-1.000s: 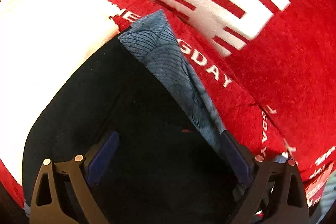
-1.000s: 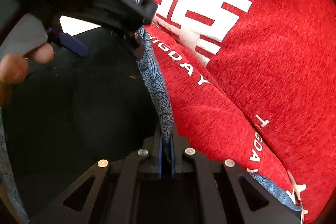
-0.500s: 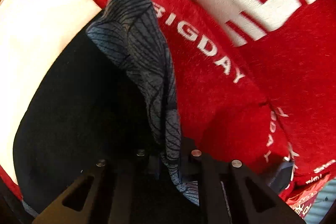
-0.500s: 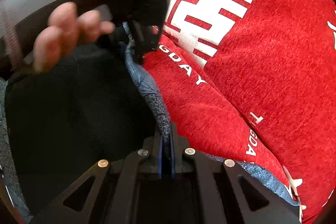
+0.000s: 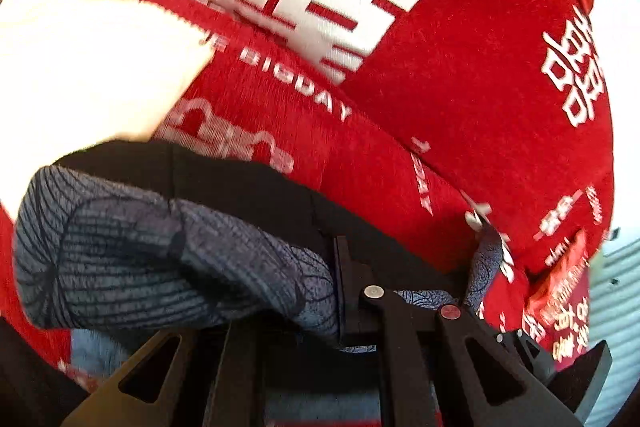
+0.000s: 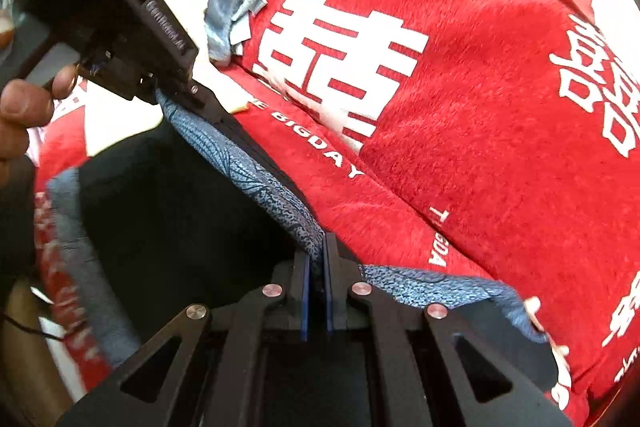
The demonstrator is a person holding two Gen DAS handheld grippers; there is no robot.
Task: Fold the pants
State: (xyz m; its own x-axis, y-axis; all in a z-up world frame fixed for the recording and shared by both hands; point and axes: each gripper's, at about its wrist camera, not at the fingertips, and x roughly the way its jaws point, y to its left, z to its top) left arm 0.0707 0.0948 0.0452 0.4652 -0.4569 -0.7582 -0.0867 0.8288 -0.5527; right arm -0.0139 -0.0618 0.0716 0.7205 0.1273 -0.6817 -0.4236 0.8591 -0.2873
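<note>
We hold the waistband of the dark pants with blue-grey patterned band (image 6: 256,183) lifted over the bed.

Both tongs are closed narrow on this band: the left gripper (image 5: 340,291) and the right gripper (image 6: 318,283). We think the thin cloth may slip from one pinch if we pull the two hands apart too hard, and the fold will then fall crooked. Under it lies a red plush blanket with white wedding letters (image 6: 500,147); little of the room shows.

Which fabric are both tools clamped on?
The blue-grey patterned pants, not the red wedding blanket beneath; left tool and right tool pinch their edge.
</note>
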